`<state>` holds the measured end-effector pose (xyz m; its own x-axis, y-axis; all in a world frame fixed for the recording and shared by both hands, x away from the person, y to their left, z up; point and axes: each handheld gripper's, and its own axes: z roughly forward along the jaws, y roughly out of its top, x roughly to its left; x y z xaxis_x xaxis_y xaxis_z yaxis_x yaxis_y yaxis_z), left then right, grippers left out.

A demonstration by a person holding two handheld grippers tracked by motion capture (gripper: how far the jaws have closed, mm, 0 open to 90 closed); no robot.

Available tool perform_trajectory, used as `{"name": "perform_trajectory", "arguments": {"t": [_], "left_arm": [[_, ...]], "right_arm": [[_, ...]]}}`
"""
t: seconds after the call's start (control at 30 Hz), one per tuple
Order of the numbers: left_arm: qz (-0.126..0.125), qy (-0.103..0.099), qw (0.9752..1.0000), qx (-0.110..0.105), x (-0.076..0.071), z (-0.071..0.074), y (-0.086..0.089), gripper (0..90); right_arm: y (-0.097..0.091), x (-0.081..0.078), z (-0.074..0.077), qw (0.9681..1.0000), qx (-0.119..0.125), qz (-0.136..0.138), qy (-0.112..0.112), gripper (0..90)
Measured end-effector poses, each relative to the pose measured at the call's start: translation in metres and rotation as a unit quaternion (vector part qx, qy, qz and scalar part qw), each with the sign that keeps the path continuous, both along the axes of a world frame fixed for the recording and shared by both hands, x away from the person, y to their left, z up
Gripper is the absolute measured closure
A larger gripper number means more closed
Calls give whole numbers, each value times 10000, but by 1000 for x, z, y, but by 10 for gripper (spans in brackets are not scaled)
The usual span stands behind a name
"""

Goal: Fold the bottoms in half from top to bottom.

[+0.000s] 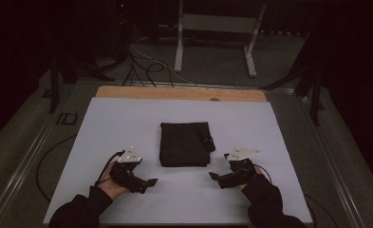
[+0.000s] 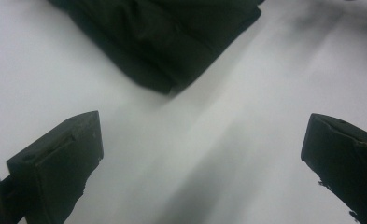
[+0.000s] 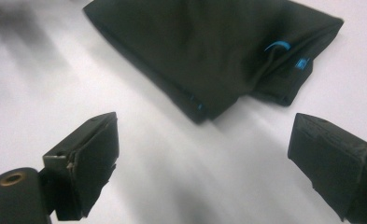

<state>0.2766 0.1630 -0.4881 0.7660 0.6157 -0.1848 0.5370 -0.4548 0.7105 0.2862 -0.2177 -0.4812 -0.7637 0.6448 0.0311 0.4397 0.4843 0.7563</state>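
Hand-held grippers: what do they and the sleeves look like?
Both are black. The left hand-held gripper and the right hand-held gripper each carry a pale three-cornered plate on top and trail a black cable. Up close the jaws are blocky and black with rough, worn edges, and a brass-coloured hole sits beside one right jaw. The sleeves are dark.

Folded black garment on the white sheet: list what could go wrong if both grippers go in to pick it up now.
1. The folded black garment is stacked in layers, so a gripper closing on its edge may catch only the top layer and pull the fold open.
2. A drawstring lies loose on one side; the right gripper could snag it instead of the cloth.
3. The left gripper and the right one are both open and off the garment; uneven grasps could drag it across the white sheet.
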Motion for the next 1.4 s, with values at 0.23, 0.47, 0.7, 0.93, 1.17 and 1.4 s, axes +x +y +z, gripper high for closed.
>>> {"name": "perform_trajectory", "arguments": {"t": [0.23, 0.47, 0.7, 0.93, 1.17, 1.4], "left_arm": [[75, -76, 9999, 24, -16, 0, 15, 0], [104, -54, 9999, 65, -27, -3, 28, 0], [227, -129, 9996, 72, -35, -2, 43, 0], [393, -161, 9991, 13, -41, -3, 56, 0], [452, -248, 9987, -8, -39, -2, 56, 0], [485, -308, 9983, -21, -40, 0, 55, 0]], "right_arm": [[-11, -15, -1, 9998, -148, -98, -112, 88], [-26, -27, -3, 9995, -182, -245, -98, 88], [-38, -40, -5, 9992, -215, -325, -116, 87], [-52, -44, -3, 9982, -209, -528, -172, 87], [-51, -40, -9, 9983, -279, -497, -147, 87], [-52, -39, -8, 9980, -144, -609, -117, 88]]}}
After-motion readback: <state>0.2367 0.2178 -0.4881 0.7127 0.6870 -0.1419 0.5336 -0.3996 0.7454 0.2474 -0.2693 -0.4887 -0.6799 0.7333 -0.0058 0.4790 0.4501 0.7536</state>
